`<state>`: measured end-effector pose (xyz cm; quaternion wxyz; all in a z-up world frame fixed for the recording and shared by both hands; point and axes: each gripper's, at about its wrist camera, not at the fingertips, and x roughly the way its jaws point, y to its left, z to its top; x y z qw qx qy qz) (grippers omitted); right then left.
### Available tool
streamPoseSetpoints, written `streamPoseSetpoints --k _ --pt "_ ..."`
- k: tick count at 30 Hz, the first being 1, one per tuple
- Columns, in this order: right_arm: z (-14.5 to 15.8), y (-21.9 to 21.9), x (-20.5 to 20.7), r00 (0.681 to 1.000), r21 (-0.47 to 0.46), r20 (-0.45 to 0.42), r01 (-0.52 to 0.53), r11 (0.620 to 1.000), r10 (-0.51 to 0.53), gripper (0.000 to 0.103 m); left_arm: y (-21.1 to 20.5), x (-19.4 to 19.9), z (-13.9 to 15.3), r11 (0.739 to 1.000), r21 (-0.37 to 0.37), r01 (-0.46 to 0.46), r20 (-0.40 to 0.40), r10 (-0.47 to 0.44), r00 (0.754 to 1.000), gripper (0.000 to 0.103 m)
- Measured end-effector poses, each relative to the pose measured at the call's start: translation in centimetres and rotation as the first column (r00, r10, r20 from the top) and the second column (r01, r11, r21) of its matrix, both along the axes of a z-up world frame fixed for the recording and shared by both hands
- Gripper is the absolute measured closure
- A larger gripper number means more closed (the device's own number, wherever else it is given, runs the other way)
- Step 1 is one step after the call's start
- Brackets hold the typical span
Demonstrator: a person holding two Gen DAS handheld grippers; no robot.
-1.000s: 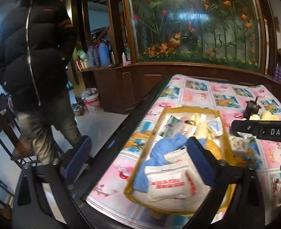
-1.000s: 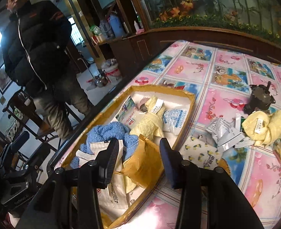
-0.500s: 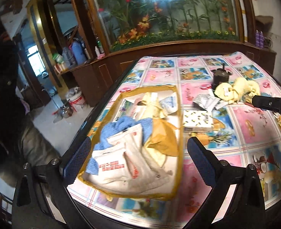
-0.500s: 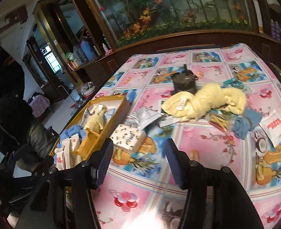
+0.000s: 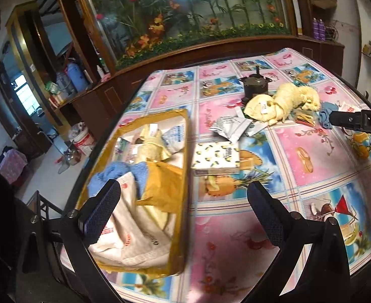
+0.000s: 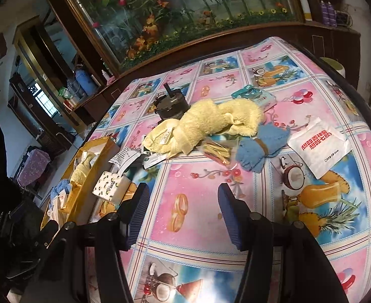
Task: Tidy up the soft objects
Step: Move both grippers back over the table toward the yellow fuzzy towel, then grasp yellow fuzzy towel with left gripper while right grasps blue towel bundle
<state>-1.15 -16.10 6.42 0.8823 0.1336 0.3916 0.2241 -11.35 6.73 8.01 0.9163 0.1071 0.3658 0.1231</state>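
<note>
Beyond right hand-held gripper (image 6: 182,217): yellow towel (image 6: 210,126)

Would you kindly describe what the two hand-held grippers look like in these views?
Both are alike: the left hand-held gripper and the right hand-held gripper each have a black frame with silver screw heads and two flat fingers faced with dark blue, finely textured pads. The right one's black side bears white lettering starting "DA".

White pouch (image 6: 320,147) carries red Chinese print, too small to read surely; right tool's (image 5: 357,121) side reads "DA", cut off at frame edge.
</note>
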Motion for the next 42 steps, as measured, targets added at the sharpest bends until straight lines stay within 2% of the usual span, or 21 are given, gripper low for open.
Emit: streamPoseSetpoints --k 4,7,14,17,19,21,23,25,27,32,33,34,36,38,40,42 --pt "0.1 -1.5 2.0 0.999 -0.004 -0.004 0.05 0.999 -0.05 0.047 -1.2 1.6 -1.3 0.993 -0.093 0.067 -0.066 -0.074 0.995 0.001" --pt "0.3 -2.8 4.2 0.995 -0.01 -0.015 0.098 0.995 -0.098 0.047 -2.3 3.1 -3.1 0.979 -0.169 0.113 -0.138 -0.137 0.981 0.001" --pt "0.4 -1.5 9.0 0.993 -0.075 -0.018 0.114 0.991 -0.116 0.046 -3.1 5.4 -6.9 0.95 -0.291 0.109 -0.277 -0.193 0.941 0.001" --pt "0.4 0.8 11.1 0.996 -0.113 -0.021 0.084 0.99 -0.087 0.047 -4.0 5.2 -7.6 0.962 -0.242 0.124 -0.285 -0.193 0.939 0.001" --pt "0.2 2.3 12.6 0.997 -0.133 -0.028 0.074 0.988 -0.078 0.047 -3.9 5.1 -7.9 0.94 -0.318 0.123 -0.295 -0.221 0.93 0.0" --pt "-0.1 3.8 13.9 0.997 -0.153 -0.032 0.063 0.986 -0.068 0.047 -3.9 4.8 -8.2 0.945 -0.308 0.11 -0.285 -0.202 0.937 0.0" --pt "-1.1 5.5 15.1 0.998 -0.216 -0.052 0.034 0.976 -0.047 0.047 -3.9 4.8 -8.4 0.945 -0.307 0.113 -0.28 -0.203 0.938 0.0" --pt "-2.2 6.6 15.2 0.995 -0.278 -0.097 -0.024 0.96 -0.003 0.047 -3.9 4.6 -8.5 0.946 -0.305 0.113 -0.278 -0.202 0.939 0.0" --pt "-2.2 7.1 13.7 0.995 -0.318 -0.087 -0.069 0.946 0.043 0.047 -3.7 4.4 -8.5 0.947 -0.303 0.108 -0.273 -0.195 0.942 0.0" --pt "-2.3 5.9 7.8 0.959 -0.254 -0.191 -0.252 0.934 0.208 0.046 -4.2 3.3 -8.5 0.949 -0.296 0.109 -0.265 -0.192 0.945 0.0" --pt "-2.1 5.4 6.9 0.954 -0.223 -0.192 -0.272 0.936 0.232 0.046 -4.3 3.1 -8.6 0.948 -0.297 0.118 -0.264 -0.2 0.943 0.0" --pt "-1.6 4.0 5.8 0.953 -0.152 -0.176 -0.274 0.95 0.247 0.046 -4.5 2.9 -8.7 0.945 -0.298 0.132 -0.265 -0.215 0.94 0.0" --pt "-0.3 0.9 4.8 0.97 -0.004 -0.116 -0.214 0.977 0.212 0.046 -4.7 2.5 -8.6 0.941 -0.3 0.155 -0.266 -0.239 0.934 0.0" --pt "0.6 -2.8 4.0 0.995 0.089 -0.028 -0.095 0.992 0.097 0.044 -4.9 2.2 -8.5 0.935 -0.304 0.183 -0.271 -0.269 0.925 0.0" --pt "0.8 -5.3 3.5 1.0 0.1 0.015 -0.001 0.995 -0.001 0.043 -4.9 2.0 -7.9 0.919 -0.337 0.206 -0.262 -0.302 0.917 0.004" --pt "0.3 -7.1 3.1 0.998 0.105 0.023 0.055 0.993 -0.058 0.043 -4.4 1.9 -6.6 0.897 -0.382 0.224 -0.239 -0.33 0.913 0.005"
